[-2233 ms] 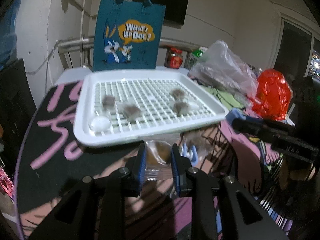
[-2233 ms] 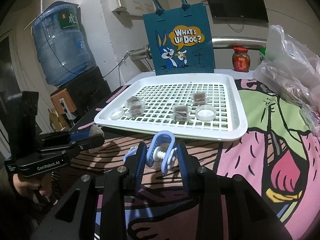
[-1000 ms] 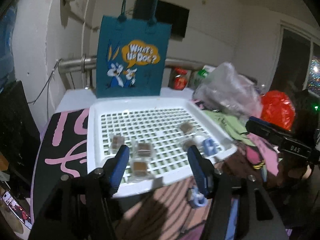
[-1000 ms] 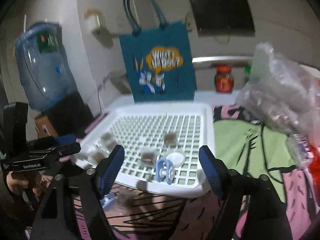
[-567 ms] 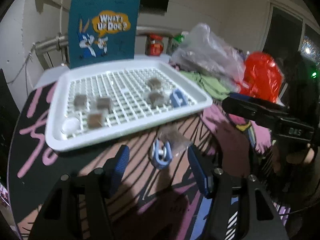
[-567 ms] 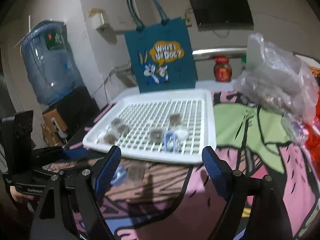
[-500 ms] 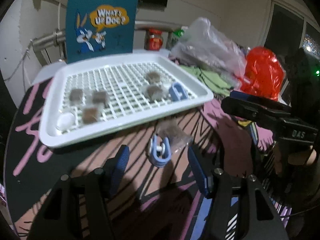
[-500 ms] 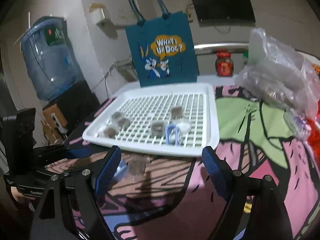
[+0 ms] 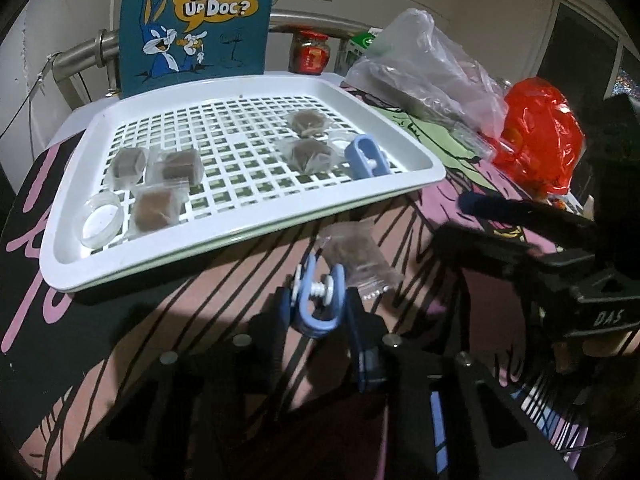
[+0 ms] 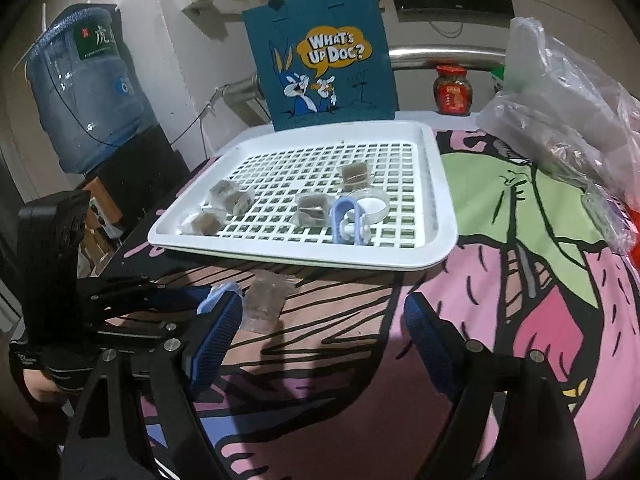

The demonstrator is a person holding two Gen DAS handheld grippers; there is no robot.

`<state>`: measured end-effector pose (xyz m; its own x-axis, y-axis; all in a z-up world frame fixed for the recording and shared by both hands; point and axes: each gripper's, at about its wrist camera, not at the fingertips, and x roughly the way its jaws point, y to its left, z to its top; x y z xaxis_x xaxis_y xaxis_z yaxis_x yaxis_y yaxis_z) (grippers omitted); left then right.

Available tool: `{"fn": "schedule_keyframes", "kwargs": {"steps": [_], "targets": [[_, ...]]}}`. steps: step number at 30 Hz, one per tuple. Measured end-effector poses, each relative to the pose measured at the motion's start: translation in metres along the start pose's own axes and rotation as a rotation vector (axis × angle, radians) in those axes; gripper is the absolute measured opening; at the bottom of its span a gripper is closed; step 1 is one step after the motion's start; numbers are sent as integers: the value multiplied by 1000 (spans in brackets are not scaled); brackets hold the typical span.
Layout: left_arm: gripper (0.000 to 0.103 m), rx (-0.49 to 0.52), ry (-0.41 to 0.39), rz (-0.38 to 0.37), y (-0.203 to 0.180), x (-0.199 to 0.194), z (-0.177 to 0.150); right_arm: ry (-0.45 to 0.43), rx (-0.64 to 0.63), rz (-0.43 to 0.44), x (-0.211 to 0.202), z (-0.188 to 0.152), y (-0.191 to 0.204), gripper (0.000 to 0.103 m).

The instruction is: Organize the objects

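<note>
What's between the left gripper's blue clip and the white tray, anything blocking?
Nothing visible. The left gripper is shut on the blue clip; only the wrapped packet lies beside it on the cloth, right of the line to the white tray.

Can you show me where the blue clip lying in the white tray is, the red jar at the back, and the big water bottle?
blue clip (image 10: 347,220), right wrist view, on its curved loop.
red jar (image 10: 452,95), right wrist view, on its label.
water bottle (image 10: 86,88), right wrist view, on its blue body.
</note>
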<state>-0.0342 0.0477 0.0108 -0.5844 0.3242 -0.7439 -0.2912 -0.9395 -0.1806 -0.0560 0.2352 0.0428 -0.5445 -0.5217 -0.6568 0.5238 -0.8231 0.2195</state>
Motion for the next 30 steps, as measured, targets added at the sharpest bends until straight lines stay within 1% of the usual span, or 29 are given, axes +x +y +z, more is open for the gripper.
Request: {"fn": "schedule_keyframes", "kwargs": {"steps": [4,7,9,10,12,13,15,16,19,24,27,30], "targets": [[26,-14,-32,-12,5,-15,-4,39,-6,20,13,2,13,83],[26,-19,-54,41,13,-25,-7,64,-37,31,26,4,27,83],[26,-27,-65,88,20,-28,-9,83,-62,3,38,5,33,83],[26,-36,-68,98,23,-28,-9,91,-63,0,42,5,34,81],[26,-53,-72,110,29,-29,-10,128,-69,-7,53,7,36,68],[26,-56,-72,117,31,-29,-10,145,-72,-12,57,7,37,56],[26,-60,-64,112,32,-27,-11,139,-87,-10,56,6,38,45],[26,-61,-64,111,32,-27,-11,141,-95,-3,56,6,38,32],[26,-63,-71,110,32,-29,-11,133,-119,4,50,2,40,29],[26,-54,-82,86,27,-31,-11,75,-170,7,26,-6,46,29],[26,-41,-120,80,23,-36,-9,35,-198,-19,14,-9,49,29],[26,-26,-142,103,21,-38,-10,5,-235,-49,11,-12,53,29]]}}
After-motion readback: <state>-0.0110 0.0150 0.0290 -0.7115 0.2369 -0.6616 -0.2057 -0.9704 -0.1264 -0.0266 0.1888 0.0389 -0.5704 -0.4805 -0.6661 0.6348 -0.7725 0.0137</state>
